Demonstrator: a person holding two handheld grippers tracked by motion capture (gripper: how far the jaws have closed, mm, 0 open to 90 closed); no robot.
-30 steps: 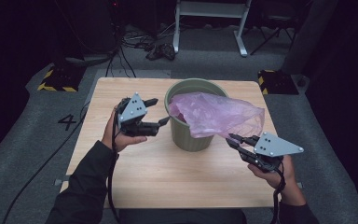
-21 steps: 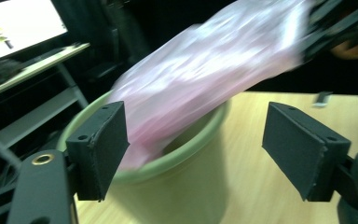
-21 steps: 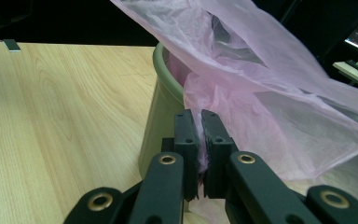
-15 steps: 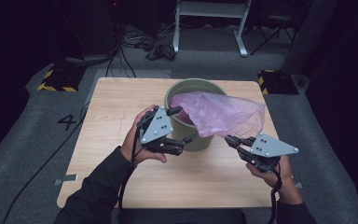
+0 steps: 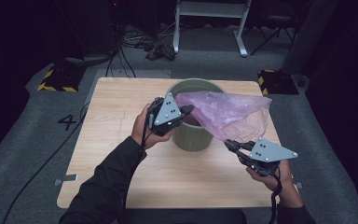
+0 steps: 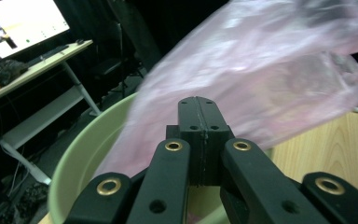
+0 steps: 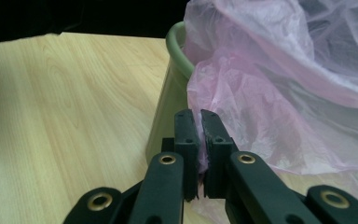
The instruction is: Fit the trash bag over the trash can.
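Hand-held gripper [image 5: 189, 109] w/ bag [image 5: 228, 114], bin [image 5: 193, 135] beside

Translucent pink plastic bag [image 5: 228, 116], crumpled, partly inside green bin [image 5: 193, 135], stretched over its rim toward the table's right edge, bin upright mid-table

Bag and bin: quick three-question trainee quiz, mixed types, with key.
1. True or false: the right gripper has its jaws shut on the bag.
2. What stands on the table? A) a green bin B) a red box C) a metal pot
3. Fill in: the left gripper sits at the bin's ____.

Key: 1 true; 2 A; 3 rim
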